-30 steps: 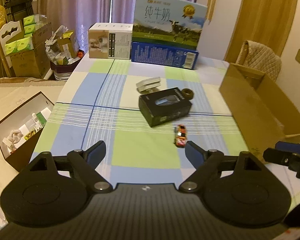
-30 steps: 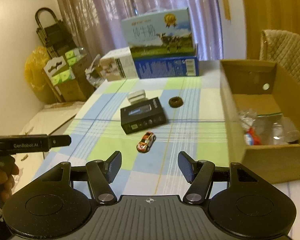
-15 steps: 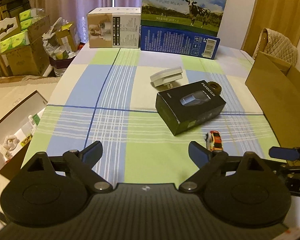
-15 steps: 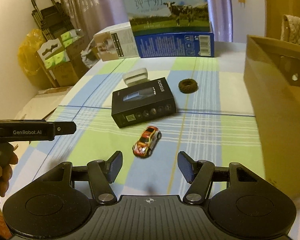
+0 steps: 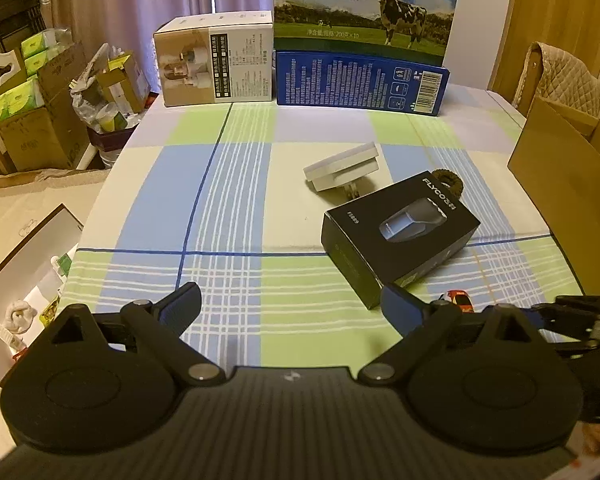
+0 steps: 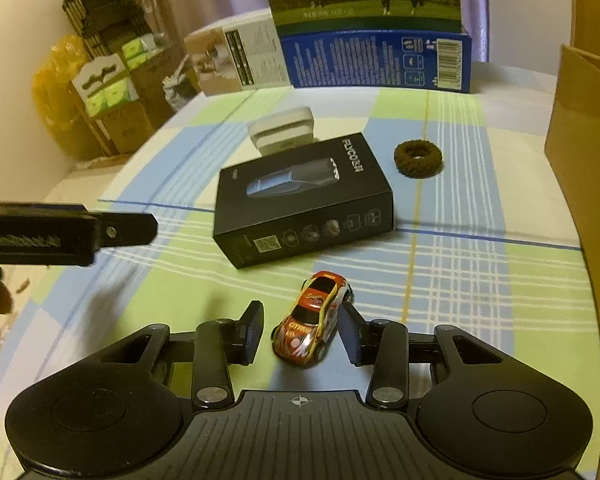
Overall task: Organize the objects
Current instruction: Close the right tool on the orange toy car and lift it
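While the left gripper (image 5: 290,306) hangs spread and empty, the toy car (image 6: 310,320) sits between the right gripper's (image 6: 300,334) parted fingers, seemingly untouched, nose pointing near-left.

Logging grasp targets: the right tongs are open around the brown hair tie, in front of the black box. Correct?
Not the hair tie. The right wrist view shows the right tongs open around the toy car, in front of the black box.

Open checked cloth (image 5: 228,200) lies left; black box (image 6: 304,200) blocks ahead, cardboard box (image 6: 584,152) walls right.
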`<state>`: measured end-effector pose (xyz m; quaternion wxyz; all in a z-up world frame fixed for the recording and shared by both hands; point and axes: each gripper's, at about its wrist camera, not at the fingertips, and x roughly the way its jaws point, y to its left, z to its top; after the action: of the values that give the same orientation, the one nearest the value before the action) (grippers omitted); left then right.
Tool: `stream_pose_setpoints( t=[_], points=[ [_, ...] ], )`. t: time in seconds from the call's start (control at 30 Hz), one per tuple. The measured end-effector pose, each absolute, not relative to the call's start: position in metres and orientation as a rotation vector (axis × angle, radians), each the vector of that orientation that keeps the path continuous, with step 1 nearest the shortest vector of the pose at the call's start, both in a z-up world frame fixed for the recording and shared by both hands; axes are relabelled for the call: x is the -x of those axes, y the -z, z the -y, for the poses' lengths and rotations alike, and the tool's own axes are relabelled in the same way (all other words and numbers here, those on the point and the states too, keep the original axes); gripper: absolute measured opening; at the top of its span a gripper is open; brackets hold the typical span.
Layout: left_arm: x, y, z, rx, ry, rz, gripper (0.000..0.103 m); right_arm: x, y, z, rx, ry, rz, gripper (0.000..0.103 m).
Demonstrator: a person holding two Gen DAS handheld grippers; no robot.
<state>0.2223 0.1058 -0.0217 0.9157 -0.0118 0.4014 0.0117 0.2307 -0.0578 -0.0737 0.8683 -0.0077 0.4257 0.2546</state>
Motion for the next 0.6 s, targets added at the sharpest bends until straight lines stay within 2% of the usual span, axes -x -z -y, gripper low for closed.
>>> stream_pose_setpoints(
  t=[0.17,0.4,0.6],
  points=[
    [-0.226,0.025,-0.107,0.027,0.0,-0.836,0.094,-0.236,0.081,0.054,0.047,-0.51,-0.89,0.037],
    [-0.228,0.029,-0.105,-0.018,0.041,-0.846,0.094,-0.238,0.077,0.057,0.081,-0.497,-0.894,0.025],
    [-0.229,0.03,-0.097,-0.042,0.063,-0.842,0.094,-0.246,0.077,0.068,0.071,-0.474,-0.905,0.025]
  ],
)
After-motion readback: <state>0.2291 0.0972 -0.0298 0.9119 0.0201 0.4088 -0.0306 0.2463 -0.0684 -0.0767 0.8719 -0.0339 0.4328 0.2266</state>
